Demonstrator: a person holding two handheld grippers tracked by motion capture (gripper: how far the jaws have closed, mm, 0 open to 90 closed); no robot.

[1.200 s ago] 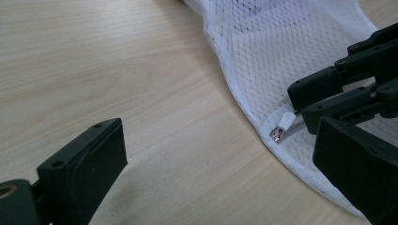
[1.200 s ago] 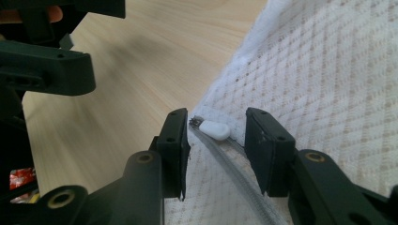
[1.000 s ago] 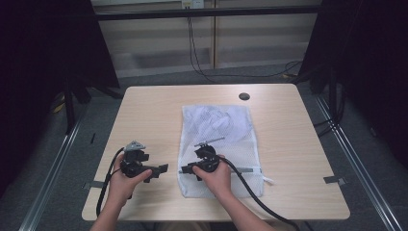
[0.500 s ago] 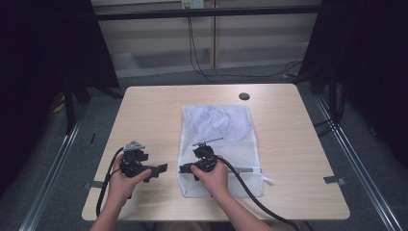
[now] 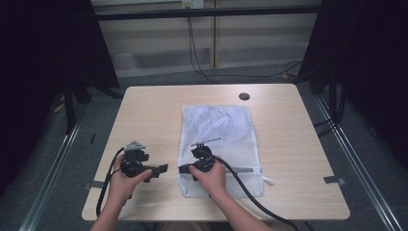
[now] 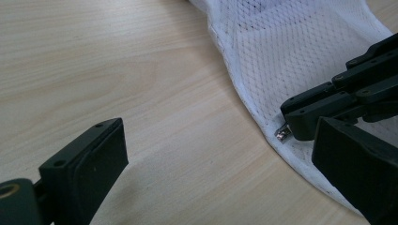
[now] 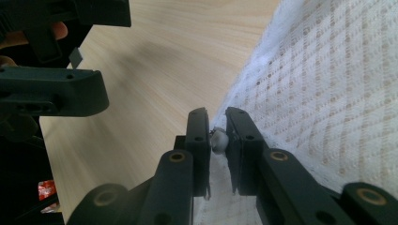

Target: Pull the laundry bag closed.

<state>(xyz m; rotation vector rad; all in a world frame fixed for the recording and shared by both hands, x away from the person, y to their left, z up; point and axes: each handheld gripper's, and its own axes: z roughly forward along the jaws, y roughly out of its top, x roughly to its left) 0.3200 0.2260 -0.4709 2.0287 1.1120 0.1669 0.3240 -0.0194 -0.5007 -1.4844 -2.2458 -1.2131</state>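
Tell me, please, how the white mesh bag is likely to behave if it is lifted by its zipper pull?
The mesh bag would probably sag and drape: it is thin netting lying flat on the table. It looks light, so it should rise easily. The small metal zipper pull between the right hand-held gripper pads seems smooth and might slip.

I count 1 white mesh bag (image 5: 219, 144), 1 metal zip pull (image 6: 283, 133) on its edge, 1 wooden table (image 5: 149, 115) w/ 1 dark round cap (image 5: 244, 96), & my 2 grippers: left gripper (image 5: 163, 169), right gripper (image 5: 183, 169)
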